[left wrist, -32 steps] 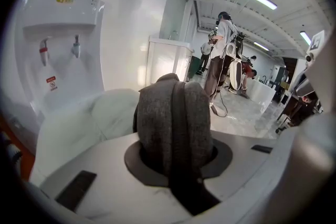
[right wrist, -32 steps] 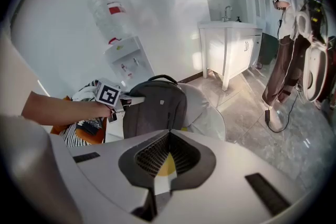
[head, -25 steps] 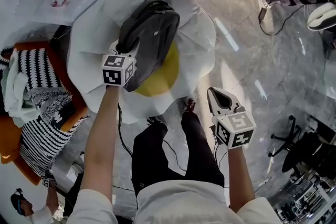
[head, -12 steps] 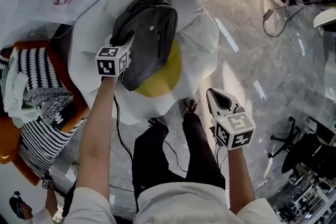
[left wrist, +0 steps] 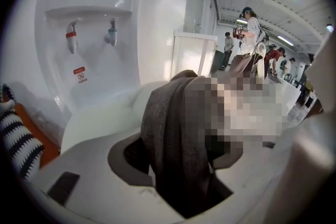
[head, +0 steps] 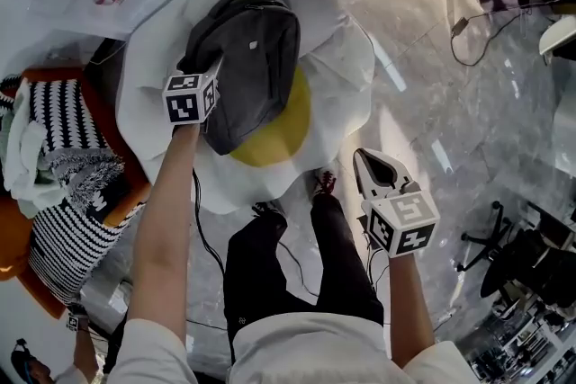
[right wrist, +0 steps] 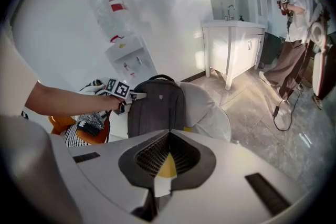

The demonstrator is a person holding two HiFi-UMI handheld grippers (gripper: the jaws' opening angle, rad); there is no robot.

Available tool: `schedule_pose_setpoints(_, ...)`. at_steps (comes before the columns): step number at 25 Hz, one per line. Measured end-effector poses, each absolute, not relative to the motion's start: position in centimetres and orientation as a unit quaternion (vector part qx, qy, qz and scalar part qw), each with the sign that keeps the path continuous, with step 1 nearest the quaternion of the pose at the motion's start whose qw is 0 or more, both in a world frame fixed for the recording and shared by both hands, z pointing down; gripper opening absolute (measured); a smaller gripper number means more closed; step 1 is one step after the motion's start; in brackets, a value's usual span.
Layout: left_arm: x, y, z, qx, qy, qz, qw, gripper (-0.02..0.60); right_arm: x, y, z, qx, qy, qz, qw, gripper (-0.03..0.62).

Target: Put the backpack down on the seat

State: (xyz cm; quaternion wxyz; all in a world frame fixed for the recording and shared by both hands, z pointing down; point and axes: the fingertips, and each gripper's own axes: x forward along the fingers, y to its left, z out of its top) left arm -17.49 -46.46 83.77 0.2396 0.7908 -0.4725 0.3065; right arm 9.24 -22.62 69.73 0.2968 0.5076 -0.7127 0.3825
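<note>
A dark grey backpack (head: 247,76) lies on the white fried-egg-shaped seat (head: 346,58), partly covering its yellow centre (head: 290,126). My left gripper (head: 216,72) is at the backpack's left edge. Its jaws have just been opening, and in the left gripper view the backpack's (left wrist: 178,139) grey fabric still stands in the gap of the left gripper (left wrist: 181,186), with no pad seen pressing on it. My right gripper (head: 364,159) hangs low on the right over the floor, well away from the seat. Its jaws meet with nothing between them (right wrist: 169,134), and it looks at the backpack (right wrist: 157,107).
An orange chair with striped cushions (head: 63,166) stands to the seat's left, and a water dispenser (left wrist: 89,34) is behind it. My legs are just in front of the seat. A cable (head: 486,22) and bags lie on the marble floor at the right, near a white cabinet (right wrist: 233,50).
The left gripper has slid a little to the left and away along the backpack's edge, and its jaws have opened. The backpack has settled flatter on the seat. The right gripper has not moved.
</note>
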Motion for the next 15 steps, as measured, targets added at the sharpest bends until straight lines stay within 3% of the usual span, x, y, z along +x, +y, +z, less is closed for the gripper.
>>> schedule_pose_setpoints(3, -18.1, -46.5, 83.7, 0.78, -0.486, 0.309, 0.244, 0.321, 9.6, -22.4, 69.5, 0.515, -0.706, 0.39, 0.289, 0.002)
schedule_pose_setpoints(15, -19.5, -44.9, 81.9, 0.773, -0.498, 0.275, 0.281, 0.322, 9.8, -22.1, 67.6, 0.52, -0.71, 0.398, 0.258, 0.002)
